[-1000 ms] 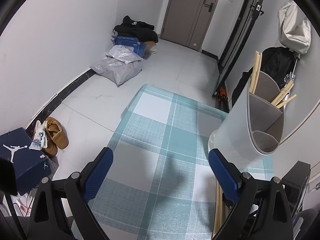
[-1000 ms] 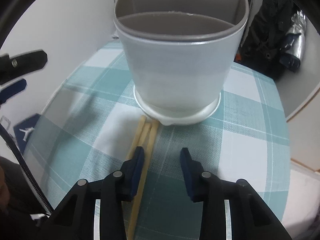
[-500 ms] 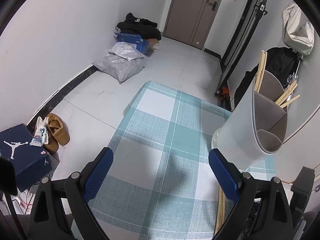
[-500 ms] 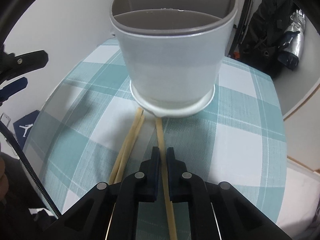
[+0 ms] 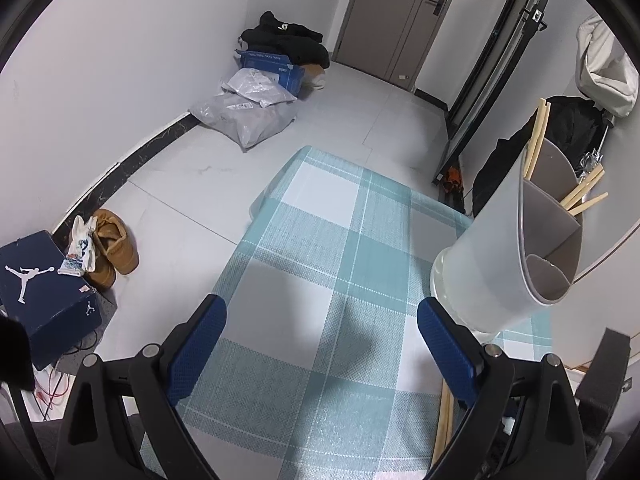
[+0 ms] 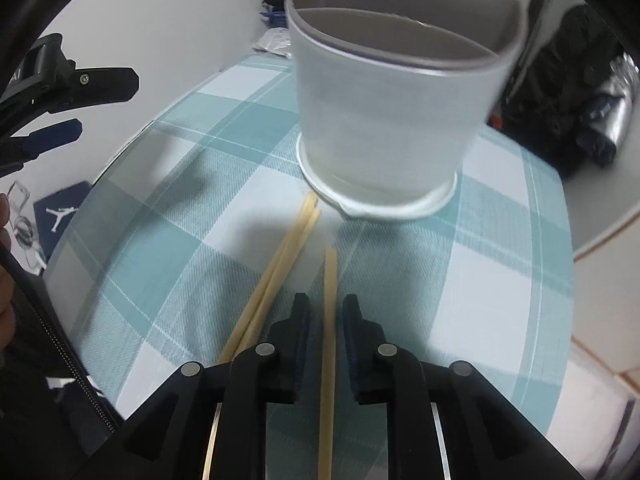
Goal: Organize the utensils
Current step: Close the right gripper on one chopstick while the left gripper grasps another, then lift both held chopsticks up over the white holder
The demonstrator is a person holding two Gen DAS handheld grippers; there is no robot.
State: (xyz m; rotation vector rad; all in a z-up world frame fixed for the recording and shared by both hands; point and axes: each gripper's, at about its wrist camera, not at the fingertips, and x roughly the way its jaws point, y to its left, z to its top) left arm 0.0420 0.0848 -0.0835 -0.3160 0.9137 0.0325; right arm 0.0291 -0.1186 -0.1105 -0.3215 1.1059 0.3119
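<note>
A white utensil holder point(image 6: 392, 120) with grey dividers stands on the checked tablecloth point(image 6: 160, 240). It holds several wooden chopsticks point(image 5: 580, 196) in its far compartments. My right gripper point(image 6: 326, 312) points down just in front of the holder. One chopstick point(image 6: 329, 280) lies between its jaws, which are opening, with a small gap on each side. Two more chopsticks point(image 6: 280, 264) lie together on the cloth to its left. My left gripper point(image 5: 320, 332) hovers open over the cloth left of the holder point(image 5: 500, 272), with nothing between its fingers.
The table's edge drops to a tiled floor with a dark shoe box point(image 5: 44, 296), brown shoes point(image 5: 114, 248), grey bags point(image 5: 248, 116) and a blue box point(image 5: 272, 66). Black clothes point(image 6: 580, 92) hang behind the holder. A hand point(image 6: 6, 264) shows at the left edge.
The right gripper closed on one chopstick and drew it apart from the other two; its jaws have now parted slightly and the view has rolled. The left gripper stayed open and nearly still.
</note>
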